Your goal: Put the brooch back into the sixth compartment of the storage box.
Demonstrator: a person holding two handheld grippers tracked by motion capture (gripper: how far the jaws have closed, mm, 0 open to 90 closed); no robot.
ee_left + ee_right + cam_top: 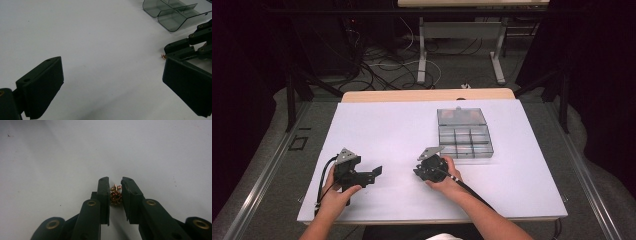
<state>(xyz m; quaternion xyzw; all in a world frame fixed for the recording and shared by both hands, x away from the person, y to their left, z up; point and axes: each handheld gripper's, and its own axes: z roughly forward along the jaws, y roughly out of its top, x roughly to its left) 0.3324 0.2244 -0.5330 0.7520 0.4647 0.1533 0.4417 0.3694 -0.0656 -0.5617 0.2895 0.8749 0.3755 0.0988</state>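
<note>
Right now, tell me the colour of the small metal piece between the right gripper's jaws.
Gold-coloured small ornate metal piece, seen best in the right gripper view.

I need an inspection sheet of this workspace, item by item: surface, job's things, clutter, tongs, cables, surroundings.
Surface: white sheet on a wooden table, a few dark specks.
Job's things: small gold ornament between the right tongs' jaws; clear compartment box, lid open.
Clutter: nothing seen.
Tongs: left tongs open wide, holding nothing; right tongs closed on the ornament.
Cables: one trails from each of the tongs; loose cables on the floor.
Surroundings: dark curtains, second table's legs behind.
</note>
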